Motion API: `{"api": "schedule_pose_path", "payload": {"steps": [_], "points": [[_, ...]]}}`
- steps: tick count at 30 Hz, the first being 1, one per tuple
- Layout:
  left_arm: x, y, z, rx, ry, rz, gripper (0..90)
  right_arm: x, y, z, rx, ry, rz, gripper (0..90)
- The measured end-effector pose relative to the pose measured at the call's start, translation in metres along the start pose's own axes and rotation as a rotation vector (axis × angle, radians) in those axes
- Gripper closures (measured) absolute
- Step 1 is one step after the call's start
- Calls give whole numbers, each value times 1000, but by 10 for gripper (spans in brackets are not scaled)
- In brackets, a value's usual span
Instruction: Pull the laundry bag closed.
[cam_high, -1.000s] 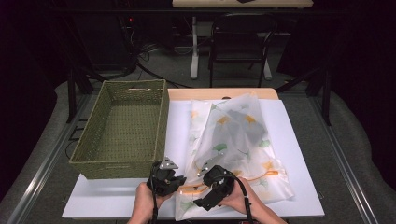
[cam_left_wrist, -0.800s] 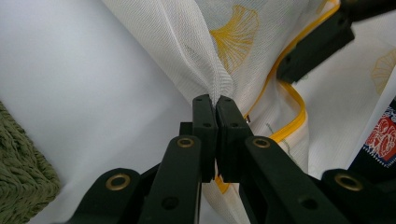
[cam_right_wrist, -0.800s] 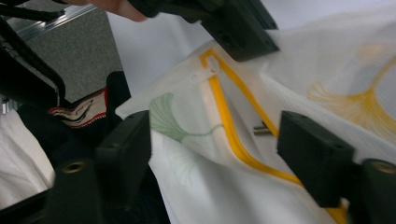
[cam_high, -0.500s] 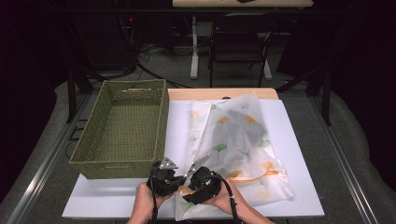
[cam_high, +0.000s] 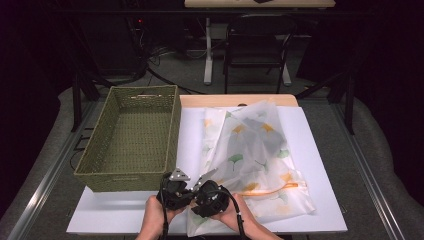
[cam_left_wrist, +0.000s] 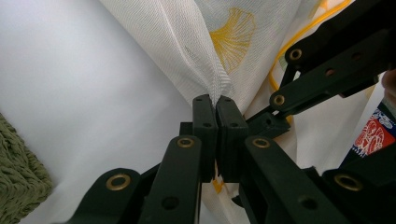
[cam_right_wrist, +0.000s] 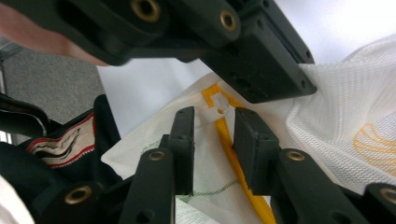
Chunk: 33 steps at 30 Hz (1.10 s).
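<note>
A white mesh bag (cam_high: 250, 150) with ginkgo prints and a yellow zipper (cam_high: 272, 188) lies on the white board (cam_high: 320, 150). At its near left corner my left gripper (cam_left_wrist: 215, 100) is shut on a pinch of the mesh. My right gripper (cam_right_wrist: 214, 114) sits right beside it. Its jaws have just been closing and stand a little apart, with the white zipper pull (cam_right_wrist: 219, 106) and yellow zipper tape (cam_right_wrist: 233, 158) between them, and the pads do not press on either. In the high view both grippers, left (cam_high: 175, 192) and right (cam_high: 210, 196), crowd together at the bag's corner.
A green woven basket (cam_high: 172, 130) stands on the left of the board, close behind the left gripper. A dark cloth with a red-and-white label (cam_right_wrist: 60, 140) shows by the right hand. The table's front edge is just under the hands.
The right gripper has slid left to the left gripper at the bag's corner and its jaws have narrowed around the zipper end. The left gripper has kept still.
</note>
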<state>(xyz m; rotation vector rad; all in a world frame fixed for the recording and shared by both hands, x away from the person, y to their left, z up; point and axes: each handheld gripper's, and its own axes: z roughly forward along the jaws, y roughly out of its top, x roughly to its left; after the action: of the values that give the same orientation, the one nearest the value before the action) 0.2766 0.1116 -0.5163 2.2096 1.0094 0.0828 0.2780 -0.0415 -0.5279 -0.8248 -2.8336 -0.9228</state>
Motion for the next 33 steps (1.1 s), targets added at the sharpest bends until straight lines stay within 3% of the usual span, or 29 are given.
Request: {"api": "schedule_pose_path", "payload": {"steps": [7, 15, 21, 29, 30, 33], "points": [[-1, 0, 0, -10, -7, -20, 883, -2, -1, 3, 7, -5, 10, 766], [2, 0, 0, -6, -8, -16, 883, -2, -2, 1, -24, 8, 9, 863], [4, -2, 0, -2, -2, -36, 868, -2, -3, 0, -30, 10, 3, 885], [16, -7, -2, 31, -49, -88, 757, 1, -4, -1, -32, 0, -10, 891], [16, -8, -1, 24, -52, -109, 737, 0, -4, -1, -34, -3, -15, 891], [20, -10, -1, 32, -81, -122, 744, 0, -4, -1, -34, -6, -16, 891]]}}
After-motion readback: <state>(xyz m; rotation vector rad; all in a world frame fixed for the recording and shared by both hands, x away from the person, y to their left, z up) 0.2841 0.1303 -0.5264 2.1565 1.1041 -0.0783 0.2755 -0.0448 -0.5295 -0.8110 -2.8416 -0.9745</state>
